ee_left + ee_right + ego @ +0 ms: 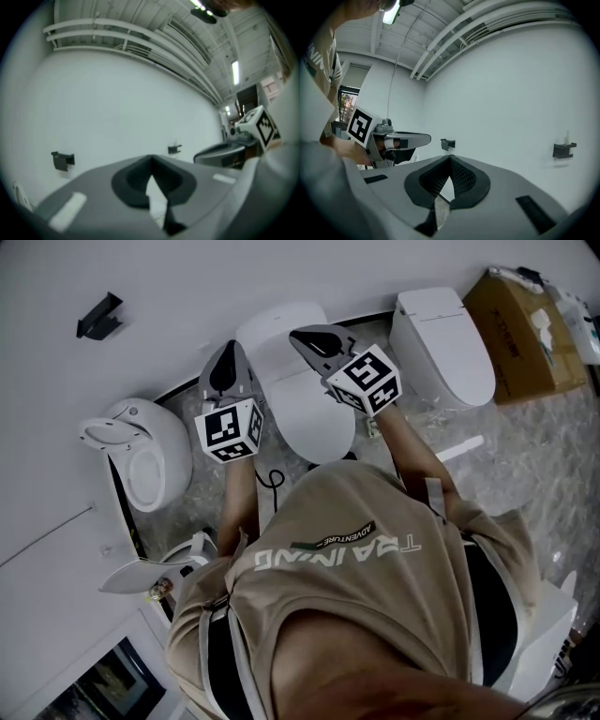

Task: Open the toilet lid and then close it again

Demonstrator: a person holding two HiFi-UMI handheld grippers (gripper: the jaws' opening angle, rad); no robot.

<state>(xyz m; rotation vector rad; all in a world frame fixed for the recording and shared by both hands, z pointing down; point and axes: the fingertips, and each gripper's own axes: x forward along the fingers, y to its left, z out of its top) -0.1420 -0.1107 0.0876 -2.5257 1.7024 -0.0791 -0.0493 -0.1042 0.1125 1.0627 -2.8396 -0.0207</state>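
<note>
In the head view a white toilet (314, 418) stands against the wall straight ahead, its lid (302, 390) lying flat and shut. Both grippers hang level above it and point at the wall. My left gripper (229, 347) is over the toilet's left side, shut and empty. My right gripper (296, 334) is over the rear of the lid, also shut and empty. In the left gripper view the left gripper (151, 158) faces bare white wall, with the right gripper (243, 136) off to the side. The right gripper (450, 157) sees the same wall, with the left gripper (389, 138) beside it. The toilet shows in neither gripper view.
A second white toilet (442, 345) stands to the right, with a cardboard box (520, 338) beyond it. A wall urinal (142, 448) hangs at the left. A black bracket (99, 315) juts from the wall. The floor is grey marble tile (525, 456).
</note>
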